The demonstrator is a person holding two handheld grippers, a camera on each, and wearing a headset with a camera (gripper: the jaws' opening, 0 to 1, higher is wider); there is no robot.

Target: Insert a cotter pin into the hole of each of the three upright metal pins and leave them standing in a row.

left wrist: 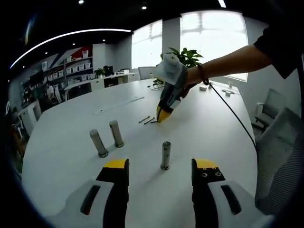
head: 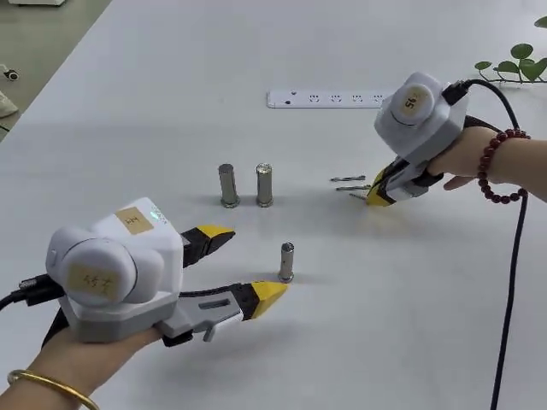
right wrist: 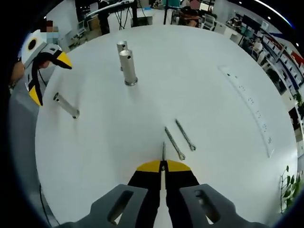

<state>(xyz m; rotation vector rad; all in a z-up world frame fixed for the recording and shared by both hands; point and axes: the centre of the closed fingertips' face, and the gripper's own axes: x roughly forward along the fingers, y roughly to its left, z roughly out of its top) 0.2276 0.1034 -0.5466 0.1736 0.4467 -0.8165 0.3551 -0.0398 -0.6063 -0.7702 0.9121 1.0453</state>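
Note:
Three metal pins stand on the white table: two taller ones (head: 227, 185) (head: 264, 184) side by side and a shorter one (head: 286, 261) nearer to me. My left gripper (head: 248, 260) is open, its yellow tips on either side of and just short of the short pin (left wrist: 165, 155). My right gripper (head: 374, 196) is shut on a cotter pin (right wrist: 163, 151), low over the table. Two more cotter pins (right wrist: 174, 142) (right wrist: 185, 134) lie flat just beyond its tips. The taller pins (right wrist: 128, 68) stand farther off in the right gripper view.
A white power strip (head: 329, 99) lies at the back of the table. A potted plant (head: 517, 64) sits at the far right. A black cable (head: 513, 282) trails from the right gripper down the right side.

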